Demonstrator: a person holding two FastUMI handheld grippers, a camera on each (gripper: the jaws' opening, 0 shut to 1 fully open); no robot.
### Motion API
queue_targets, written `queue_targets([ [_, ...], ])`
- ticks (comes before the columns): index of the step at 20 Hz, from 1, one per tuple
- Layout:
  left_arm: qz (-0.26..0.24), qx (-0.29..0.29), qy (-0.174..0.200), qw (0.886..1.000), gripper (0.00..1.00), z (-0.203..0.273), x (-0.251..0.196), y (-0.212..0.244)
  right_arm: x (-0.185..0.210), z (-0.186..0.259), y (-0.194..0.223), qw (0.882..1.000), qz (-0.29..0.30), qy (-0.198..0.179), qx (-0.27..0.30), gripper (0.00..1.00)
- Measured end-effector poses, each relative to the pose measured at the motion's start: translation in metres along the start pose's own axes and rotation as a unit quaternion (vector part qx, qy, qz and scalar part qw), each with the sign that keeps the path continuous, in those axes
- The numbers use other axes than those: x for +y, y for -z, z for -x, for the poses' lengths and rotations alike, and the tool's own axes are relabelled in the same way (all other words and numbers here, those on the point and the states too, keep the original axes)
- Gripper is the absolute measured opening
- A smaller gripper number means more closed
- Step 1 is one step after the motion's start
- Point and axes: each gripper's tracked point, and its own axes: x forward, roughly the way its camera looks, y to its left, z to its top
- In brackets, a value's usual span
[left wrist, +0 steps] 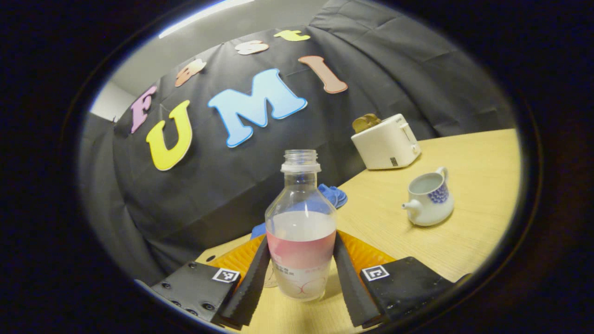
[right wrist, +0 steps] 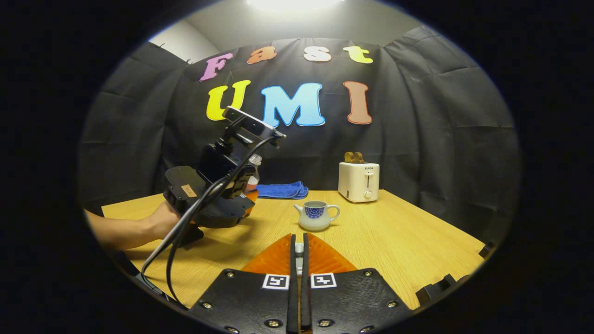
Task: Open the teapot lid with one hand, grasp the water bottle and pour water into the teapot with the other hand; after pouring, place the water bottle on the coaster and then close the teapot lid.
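My left tool (left wrist: 300, 283) is showing matte black plates, each carrying a small square black-and-white marker, with screws dotting the left plate and ribbed orange panels sitting behind the fingers. My right tool (right wrist: 299, 278) is wearing the same black plates, two square markers, a row of silver screws and orange wedges. In the right gripper view, black cables are looping from the left tool's boxy black housing, and my forearm (right wrist: 121, 231) is showing bare, with no sleeve.
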Motion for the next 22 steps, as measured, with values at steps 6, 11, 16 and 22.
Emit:
queue_targets([
  [6,-0.056,-0.008,0.014,0.998,0.86,-0.006,-0.021,-0.008,-0.003,0.017,0.01,1.0,-0.004,0.001,0.009,0.03],
  [11,-0.116,0.006,0.025,0.993,0.86,-0.017,-0.029,-0.003,-0.003,0.028,0.016,1.0,-0.003,0.002,0.013,0.02],
  [16,-0.231,0.003,0.046,0.972,0.87,-0.027,-0.05,-0.01,-0.009,0.027,0.014,1.0,-0.004,0.009,0.009,0.02],
  [22,-0.291,0.022,0.066,0.954,0.86,-0.034,-0.064,-0.003,-0.017,0.027,0.019,1.0,-0.008,0.017,0.014,0.02],
])
